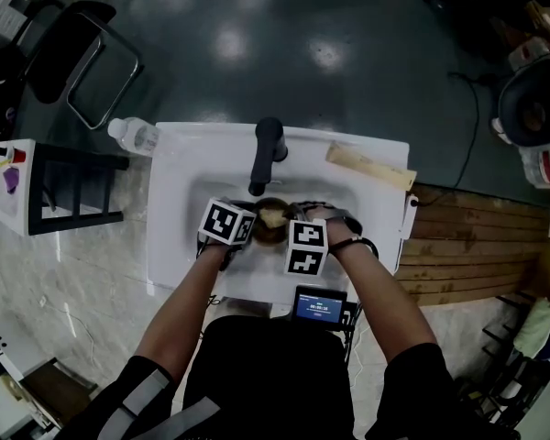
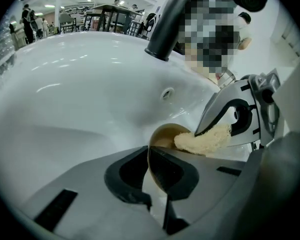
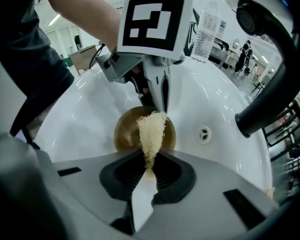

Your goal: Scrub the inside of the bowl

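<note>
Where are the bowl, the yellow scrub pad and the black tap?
bowl (image 3: 126, 132), right gripper view, inner wall left of the pad.
scrub pad (image 3: 151, 135), right gripper view, its middle.
tap (image 1: 266, 154), head view, its neck.

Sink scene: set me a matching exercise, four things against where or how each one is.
1 bowl
2 scrubber
3 faucet
4 water bottle

A at the far left corner of the sink
B rim pinched in the jaws of the left gripper
C black, arched over the sink
D clamped in the jaws of the right gripper

Pairs: 1-B, 2-D, 3-C, 4-A
</note>
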`<state>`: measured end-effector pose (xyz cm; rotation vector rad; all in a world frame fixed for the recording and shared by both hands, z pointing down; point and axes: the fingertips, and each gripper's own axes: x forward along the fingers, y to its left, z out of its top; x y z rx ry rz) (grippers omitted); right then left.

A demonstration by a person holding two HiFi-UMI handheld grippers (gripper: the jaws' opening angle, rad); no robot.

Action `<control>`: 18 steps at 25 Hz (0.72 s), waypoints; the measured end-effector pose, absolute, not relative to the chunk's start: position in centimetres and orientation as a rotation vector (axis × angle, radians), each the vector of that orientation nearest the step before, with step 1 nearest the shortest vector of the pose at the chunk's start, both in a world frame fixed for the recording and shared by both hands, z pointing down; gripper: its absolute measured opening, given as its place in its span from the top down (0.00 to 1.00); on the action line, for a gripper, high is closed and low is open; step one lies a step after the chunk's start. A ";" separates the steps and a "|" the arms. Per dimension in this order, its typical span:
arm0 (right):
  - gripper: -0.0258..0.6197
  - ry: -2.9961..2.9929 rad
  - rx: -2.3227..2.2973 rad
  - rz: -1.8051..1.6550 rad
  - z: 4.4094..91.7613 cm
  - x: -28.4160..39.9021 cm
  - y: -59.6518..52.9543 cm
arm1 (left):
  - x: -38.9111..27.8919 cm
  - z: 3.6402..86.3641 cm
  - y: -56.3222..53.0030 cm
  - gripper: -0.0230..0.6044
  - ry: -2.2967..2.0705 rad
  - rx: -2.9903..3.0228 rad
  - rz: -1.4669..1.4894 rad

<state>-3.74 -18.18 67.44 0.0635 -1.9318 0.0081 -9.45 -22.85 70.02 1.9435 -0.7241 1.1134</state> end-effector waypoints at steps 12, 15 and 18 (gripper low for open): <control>0.90 -1.855 0.273 -0.071 69.3 -4.8 -21.6 | -8.9 69.7 -23.7 0.93 -0.784 1.992 1.079; 0.90 -1.839 0.246 -0.039 70.1 -5.4 -21.5 | -9.1 70.1 -23.8 0.93 -0.797 1.976 1.066; 0.90 -1.839 0.210 -0.005 70.6 -5.8 -20.8 | -9.3 70.3 -23.7 0.93 -0.804 1.964 1.045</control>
